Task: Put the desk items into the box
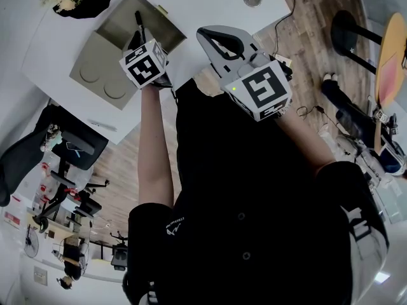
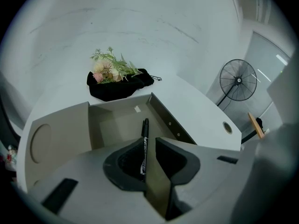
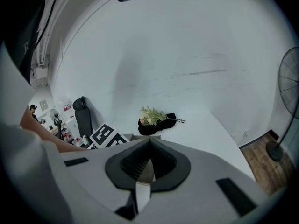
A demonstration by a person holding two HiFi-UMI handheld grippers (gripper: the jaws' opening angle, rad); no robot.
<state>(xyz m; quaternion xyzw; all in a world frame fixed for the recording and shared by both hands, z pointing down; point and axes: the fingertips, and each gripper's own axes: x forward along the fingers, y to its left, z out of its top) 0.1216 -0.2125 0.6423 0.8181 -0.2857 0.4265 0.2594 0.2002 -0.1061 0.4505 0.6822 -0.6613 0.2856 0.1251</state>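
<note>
The left claw (image 2: 149,142) is closed on a black pen (image 2: 145,129). The pads grip the lower barrel, and the capped end sticks out forward over the open box (image 2: 114,125). The right claw (image 3: 149,143) is drawn together with nothing between its pads. In the head view it sits to the right of the box, off its edge and out of the way.

The pen is above the box's mouth, near the right-hand wall, and is not yet resting on anything inside. What shows of the interior past the claw looks bare, so there should be room to lay the pen flat.

To do this step well, I would lower the left claw until the pen's tip is below the rim. Angle the barrel along the box's floor rather than across that slanting right wall, where it could catch or bridge. Open the pads only when the pen is low enough that it will not bounce or roll out. Then lift straight up so the pads clear the opened flap on the box's left.

Beyond the box on the white worktop (image 2: 196,104) lies a small bouquet (image 2: 112,69) on a black cloth (image 2: 119,87). It may be the next item. A standing fan (image 2: 238,80) is further off, past the worktop's edge.
</note>
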